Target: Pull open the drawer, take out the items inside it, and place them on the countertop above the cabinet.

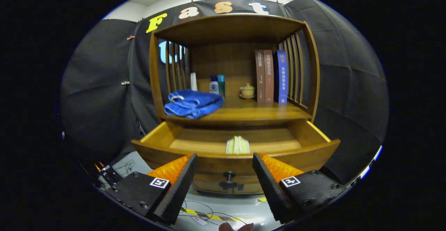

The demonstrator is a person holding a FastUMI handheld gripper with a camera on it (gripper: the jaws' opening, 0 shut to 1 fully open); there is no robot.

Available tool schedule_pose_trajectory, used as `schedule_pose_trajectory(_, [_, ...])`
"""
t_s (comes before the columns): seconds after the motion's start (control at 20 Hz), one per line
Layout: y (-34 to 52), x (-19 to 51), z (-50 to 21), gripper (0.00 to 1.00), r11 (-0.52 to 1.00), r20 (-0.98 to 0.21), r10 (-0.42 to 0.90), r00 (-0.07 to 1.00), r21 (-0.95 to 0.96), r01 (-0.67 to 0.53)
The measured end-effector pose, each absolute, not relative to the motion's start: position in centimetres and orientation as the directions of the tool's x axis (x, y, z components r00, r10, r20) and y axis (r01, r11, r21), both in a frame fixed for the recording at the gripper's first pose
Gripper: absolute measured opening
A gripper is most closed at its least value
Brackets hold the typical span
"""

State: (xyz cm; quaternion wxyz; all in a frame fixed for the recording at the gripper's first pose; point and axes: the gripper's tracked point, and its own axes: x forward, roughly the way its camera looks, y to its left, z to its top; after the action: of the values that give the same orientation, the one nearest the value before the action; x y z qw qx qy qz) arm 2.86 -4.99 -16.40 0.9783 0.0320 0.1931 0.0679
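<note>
The wooden cabinet's drawer (313,147) stands pulled open just ahead of my fingers. Inside it, against the front wall, lies a pale yellow-green item (237,145), partly hidden by the drawer front. The drawer's dark knob (229,180) sits low between my fingers. My gripper (224,161) is open, its fingers spread wide in front of the drawer front with nothing between them. Above the drawer is the countertop (258,114), the wooden shelf floor of the cabinet.
On the countertop lie a folded blue towel (193,102) at the left, small bottles (217,84) and a white tube at the back, a lidded cup (247,90), and three upright books (270,76) at the right. Slatted sides and a wooden roof enclose the shelf. Cables and striped tape lie on the floor below.
</note>
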Motion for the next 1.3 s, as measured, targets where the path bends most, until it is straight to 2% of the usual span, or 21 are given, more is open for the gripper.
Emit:
schedule_pose_trajectory(0.35, [-5.3,9.4,-13.7,0.99,0.992,-0.52,0.127,0.845,0.077,-0.101])
schedule_pose_trajectory(0.6, [-3.4,13.7,-18.5,1.0,0.983,-0.689,0.172,0.704,0.073,-0.169])
schedule_pose_trajectory(0.75, [-3.9,15.7,-21.9,1.0,0.985,-0.758,0.121,0.641,0.01,-0.174])
schedule_pose_trajectory(1.3, [-5.3,18.1,-30.9,1.0,0.998,-0.897,-0.005,0.443,-0.029,-0.049])
